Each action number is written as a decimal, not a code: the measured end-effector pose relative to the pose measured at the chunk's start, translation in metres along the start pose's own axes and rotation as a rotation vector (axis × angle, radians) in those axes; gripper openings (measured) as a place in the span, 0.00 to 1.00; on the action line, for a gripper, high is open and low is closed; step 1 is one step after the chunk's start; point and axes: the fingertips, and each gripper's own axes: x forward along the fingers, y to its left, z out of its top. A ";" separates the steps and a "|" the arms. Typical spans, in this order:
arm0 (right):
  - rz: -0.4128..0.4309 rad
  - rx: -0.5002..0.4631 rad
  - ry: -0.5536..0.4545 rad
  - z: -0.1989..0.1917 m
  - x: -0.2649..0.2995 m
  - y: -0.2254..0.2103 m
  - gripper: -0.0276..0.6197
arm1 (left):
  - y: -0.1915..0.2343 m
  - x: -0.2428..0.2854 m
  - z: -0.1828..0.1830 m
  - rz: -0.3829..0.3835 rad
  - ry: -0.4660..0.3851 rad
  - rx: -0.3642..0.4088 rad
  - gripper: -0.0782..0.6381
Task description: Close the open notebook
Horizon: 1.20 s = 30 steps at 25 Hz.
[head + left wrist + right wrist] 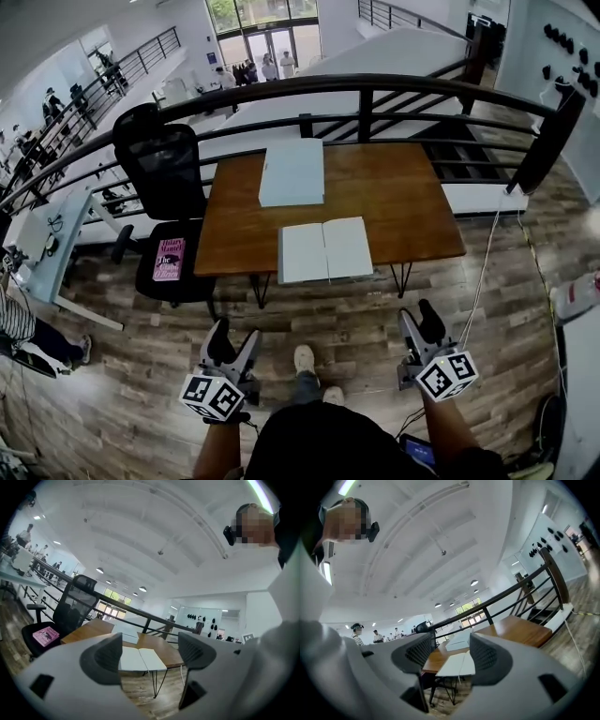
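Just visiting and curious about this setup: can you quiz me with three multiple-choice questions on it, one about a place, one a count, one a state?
1. Where is the pink book? A. on the stairs B. on the chair C. on the floor
2. How many white things lie on the table? A. one B. two C. four
3. The notebook is A. open B. closed C. standing upright
Answers: 1 B, it lies on the chair's black seat; 2 B, the notebook plus a white book behind it; 3 A, both pages lie flat, facing up.
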 end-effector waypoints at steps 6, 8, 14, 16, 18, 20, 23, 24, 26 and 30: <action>-0.037 -0.016 0.017 -0.001 0.009 -0.011 0.41 | 0.017 0.029 -0.007 -0.019 0.011 -0.070 0.64; -0.055 -0.017 0.020 0.004 0.018 -0.017 0.39 | 0.023 0.041 -0.003 -0.025 0.012 -0.064 0.64; -0.035 -0.054 0.008 0.020 0.065 -0.003 0.38 | 0.052 0.077 0.012 -0.042 -0.004 -0.079 0.64; -0.022 -0.076 0.012 0.023 0.080 0.001 0.38 | 0.061 0.088 0.014 -0.040 -0.014 -0.095 0.63; -0.016 -0.089 0.019 0.024 0.093 0.003 0.38 | 0.068 0.097 0.011 -0.040 -0.009 -0.106 0.63; -0.011 -0.093 0.031 0.022 0.105 0.003 0.38 | 0.074 0.104 0.004 -0.037 0.014 -0.113 0.63; -0.009 -0.095 0.060 0.013 0.124 0.000 0.37 | 0.087 0.116 -0.012 -0.028 0.061 -0.132 0.62; -0.010 -0.092 0.073 0.008 0.131 -0.002 0.38 | 0.091 0.119 -0.017 -0.025 0.075 -0.141 0.61; -0.010 -0.085 0.102 -0.005 0.145 -0.005 0.37 | 0.097 0.126 -0.026 -0.021 0.099 -0.154 0.61; -0.005 -0.076 0.178 -0.038 0.168 -0.011 0.37 | 0.110 0.138 -0.048 -0.004 0.155 -0.180 0.60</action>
